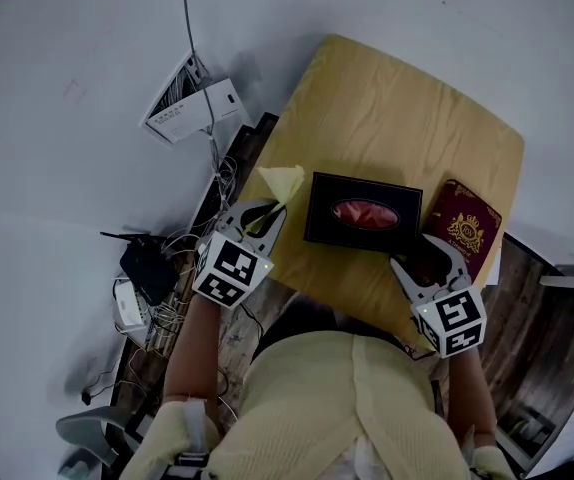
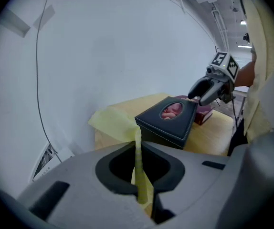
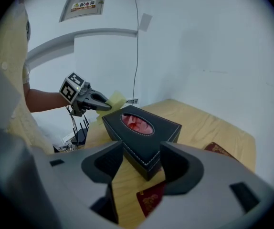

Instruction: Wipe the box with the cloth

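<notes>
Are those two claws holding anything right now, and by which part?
The left gripper pinches the yellow cloth by one edge, the rest loose beyond its jaws. The right gripper is open at a corner of the black box, gripping nothing.

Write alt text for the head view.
Seen from above, the left gripper holds a yellow cloth in its jaws beside a black box on a wooden table. The right gripper, jaws open, sits at the box's near corner, next to a red booklet.
</notes>
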